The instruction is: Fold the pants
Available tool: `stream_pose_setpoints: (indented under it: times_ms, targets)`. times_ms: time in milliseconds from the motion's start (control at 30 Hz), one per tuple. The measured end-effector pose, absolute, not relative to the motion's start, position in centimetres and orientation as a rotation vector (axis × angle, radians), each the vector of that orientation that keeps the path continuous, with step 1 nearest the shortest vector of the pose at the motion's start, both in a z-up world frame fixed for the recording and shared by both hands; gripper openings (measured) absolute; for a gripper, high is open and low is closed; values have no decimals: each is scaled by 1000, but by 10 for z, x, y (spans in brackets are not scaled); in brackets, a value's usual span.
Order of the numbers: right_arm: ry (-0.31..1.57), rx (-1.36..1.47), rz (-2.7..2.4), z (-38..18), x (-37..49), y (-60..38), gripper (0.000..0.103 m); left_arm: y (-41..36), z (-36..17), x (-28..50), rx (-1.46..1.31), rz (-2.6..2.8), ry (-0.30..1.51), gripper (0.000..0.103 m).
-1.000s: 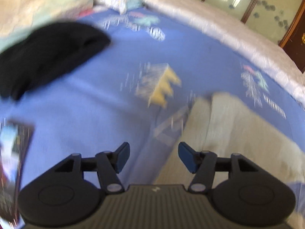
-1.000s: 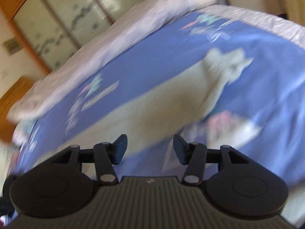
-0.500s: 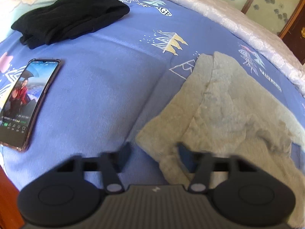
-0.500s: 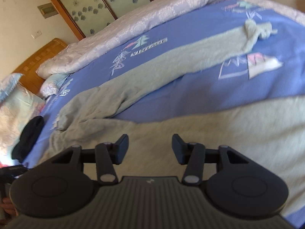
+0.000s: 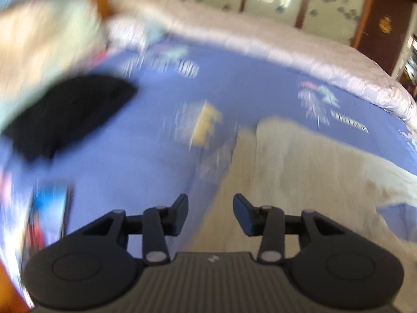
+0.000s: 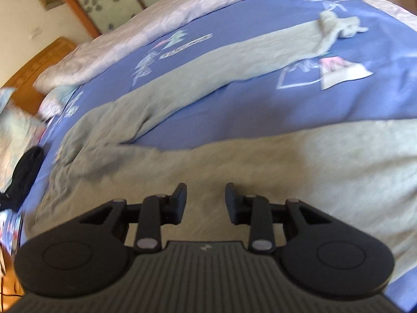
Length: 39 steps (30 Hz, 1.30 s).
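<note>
Grey pants point(image 6: 234, 161) lie spread across the blue bed point(image 6: 260, 114), legs apart. Left hand-held gripper point(image 5: 210, 210) is opening over the waist edge, nothing gripped; right hand-held gripper point(image 6: 206, 199) is closing above the near leg, still empty.

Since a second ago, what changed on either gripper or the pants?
The left gripper dipped to the waist edge of the grey pants, then pulled back; its jaws are opening, empty. The right gripper moved over the near leg, jaws closing, nothing pinched yet. Pants, black garment and phone stayed put.
</note>
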State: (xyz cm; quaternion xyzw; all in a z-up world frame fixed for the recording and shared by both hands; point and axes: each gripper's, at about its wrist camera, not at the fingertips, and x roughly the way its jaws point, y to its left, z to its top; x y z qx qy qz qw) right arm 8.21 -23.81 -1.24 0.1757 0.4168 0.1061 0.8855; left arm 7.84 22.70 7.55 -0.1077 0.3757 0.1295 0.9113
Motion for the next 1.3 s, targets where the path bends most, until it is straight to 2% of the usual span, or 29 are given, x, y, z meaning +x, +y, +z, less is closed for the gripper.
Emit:
stream_pose_setpoints:
  times_ms: [100, 200, 367, 400, 433, 467, 500, 567, 667, 767, 867, 1033, 1067, 1100, 1133, 1300]
  targets:
    - [845, 389, 179, -11, 85, -250, 36, 225, 83, 145, -160, 234, 764, 44]
    - [829, 379, 138, -7, 89, -270, 36, 214, 77, 217, -115, 193, 770, 55]
    - [777, 315, -4, 17, 128, -319, 36, 185, 31, 302, -15, 155, 879, 61]
    - [754, 311, -28, 26, 142, -330, 36, 178, 20, 312, 19, 155, 906, 60]
    - [731, 312, -52, 34, 157, -342, 36, 170, 7, 317, 61, 155, 931, 54]
    - [711, 314, -77, 42, 173, -354, 36, 161, -5, 323, 112, 146, 959, 31]
    - [691, 326, -105, 50, 193, -365, 37, 156, -14, 325, 145, 130, 976, 22]
    - [665, 379, -154, 57, 230, -388, 39, 143, -17, 318, 211, 126, 944, 13]
    - [666, 512, -238, 52, 283, -426, 39, 140, -15, 308, 245, 126, 924, 12]
    - [697, 494, -341, 38, 324, -443, 38, 143, -11, 303, 231, 133, 925, 12]
    - [746, 531, -395, 15, 343, -456, 38, 147, -5, 309, 213, 149, 920, 6]
    - [828, 517, -415, -22, 365, -456, 40, 158, -2, 314, 155, 188, 909, 5]
    - [858, 495, -410, -28, 372, -455, 36, 158, -2, 312, 159, 195, 906, 4]
    - [858, 443, -422, -32, 373, -450, 27, 157, -1, 311, 167, 202, 900, 4]
    - [838, 400, -430, -27, 371, -448, 10, 155, 1, 308, 175, 208, 891, 4]
    - [556, 480, -420, 15, 331, -473, 9, 158, 39, 280, 106, 218, 788, 4]
